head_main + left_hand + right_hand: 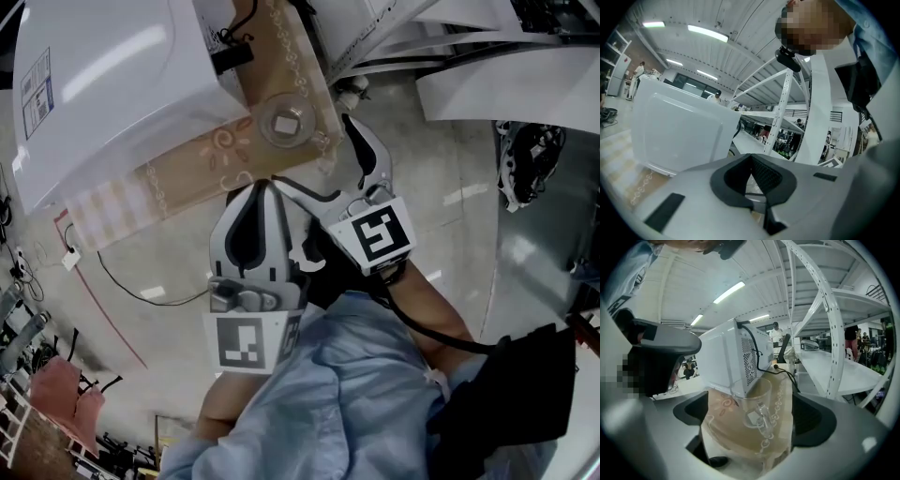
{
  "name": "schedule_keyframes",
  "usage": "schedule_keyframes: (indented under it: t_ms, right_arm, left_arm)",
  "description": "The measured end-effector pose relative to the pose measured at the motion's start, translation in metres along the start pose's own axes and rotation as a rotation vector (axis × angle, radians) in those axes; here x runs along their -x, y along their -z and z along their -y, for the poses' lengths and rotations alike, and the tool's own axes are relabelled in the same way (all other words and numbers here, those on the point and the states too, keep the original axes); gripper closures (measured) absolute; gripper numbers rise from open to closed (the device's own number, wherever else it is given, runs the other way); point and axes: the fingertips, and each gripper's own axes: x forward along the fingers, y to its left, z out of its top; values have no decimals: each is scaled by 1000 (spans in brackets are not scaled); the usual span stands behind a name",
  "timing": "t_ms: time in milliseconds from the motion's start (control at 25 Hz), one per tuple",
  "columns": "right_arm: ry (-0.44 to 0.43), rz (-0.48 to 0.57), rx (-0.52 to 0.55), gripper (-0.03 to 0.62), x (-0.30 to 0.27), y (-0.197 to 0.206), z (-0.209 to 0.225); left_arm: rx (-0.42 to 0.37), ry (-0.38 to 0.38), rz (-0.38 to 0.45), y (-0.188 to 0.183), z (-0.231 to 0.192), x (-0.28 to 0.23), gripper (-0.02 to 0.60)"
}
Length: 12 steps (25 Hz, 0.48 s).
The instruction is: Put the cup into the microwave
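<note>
A clear glass cup (286, 122) with a handle stands upright on the patterned tablecloth (202, 159), near the table's corner and just right of the white microwave (112, 84). My right gripper (314, 155) is open and hangs off the table edge. Its two fingers spread toward the cup without touching it. In the right gripper view the cup (757, 401) shows ahead between the wide jaws of the right gripper (757, 414), with the microwave (729, 362) behind it. My left gripper (267, 187) is lower and nearer, shut on nothing. The left gripper (751, 158) faces the microwave's side (679, 131).
A black power cable (776, 366) runs from the microwave's back across the cloth. White metal shelving (469, 56) stands to the right, and its upright (825, 319) is close by. A thin cable (141, 291) lies on the floor beneath the table edge.
</note>
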Motion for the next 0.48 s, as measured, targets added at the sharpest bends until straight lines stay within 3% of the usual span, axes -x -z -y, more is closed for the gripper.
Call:
schedule_keyframes:
  t_ms: [480]
  right_arm:
    - [-16,-77,54,31,-46,19,11]
  left_arm:
    - [13,-39,-14,8,-28,-15,574]
